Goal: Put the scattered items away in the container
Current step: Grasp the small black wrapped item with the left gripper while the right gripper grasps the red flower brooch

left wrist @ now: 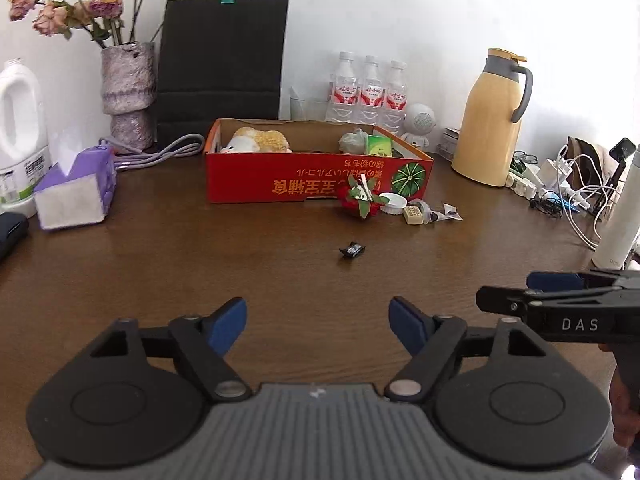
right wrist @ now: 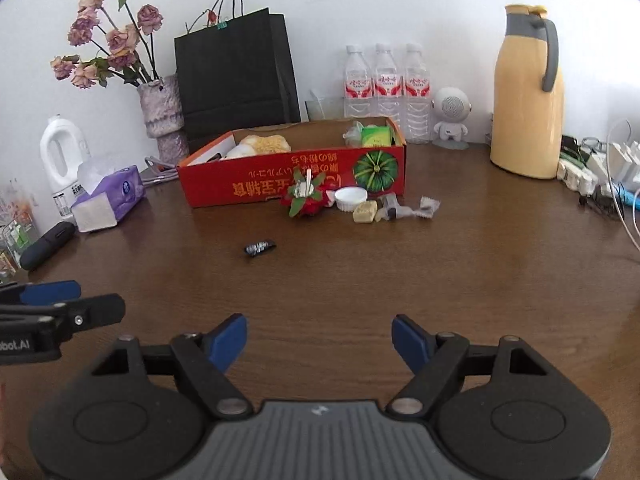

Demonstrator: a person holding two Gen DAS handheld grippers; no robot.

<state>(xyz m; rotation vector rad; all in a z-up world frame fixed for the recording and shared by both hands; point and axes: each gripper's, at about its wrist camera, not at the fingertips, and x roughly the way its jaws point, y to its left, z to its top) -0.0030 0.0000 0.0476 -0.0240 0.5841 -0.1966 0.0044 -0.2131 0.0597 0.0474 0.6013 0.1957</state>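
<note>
While both sets of fingers hang released w/ nothing between them, the red box (left wrist: pixel 320 178) sits mid-table toward the far wall, already holding a plush toy (left wrist: pixel 256 142) at its left end and a green carton (left wrist: pixel 379 145) plus a crumpled bag (left wrist: pixel 353 140) at its right end. Just outside the box's front wall, at approx 5 o'clock from its centre, lies a loose cluster: red-and-green flower clip (left wrist: pixel 362 199), white cap (left wrist: pixel 393 202) touching it on the right, tan wrapped sweet (left wrist: pixel 413 215), then crinkled wrappers (left wrist: pixel 444 214). Nearer the camera, apart from the cluster at approx 7 o'clock of it, a small black item (left wrist: pixel 352 249) lies alone on the brown table (left wrist: pixel 200 264).

Left gripper (left wrist: pixel 318 326): blue pads apart, low over bare table. Right gripper (right wrist: pixel 319 342): same, pads apart, empty.

Further out: tissue pack (left wrist: pixel 76 190) at 9 o'clock of the box, vase w/ dried roses (left wrist: pixel 128 92) and black paper bag (left wrist: pixel 222 60) at 11–12, three water bottles (left wrist: pixel 370 88) at 1, yellow jug (left wrist: pixel 494 120) at 3, cables (left wrist: pixel 572 188) beyond.
</note>
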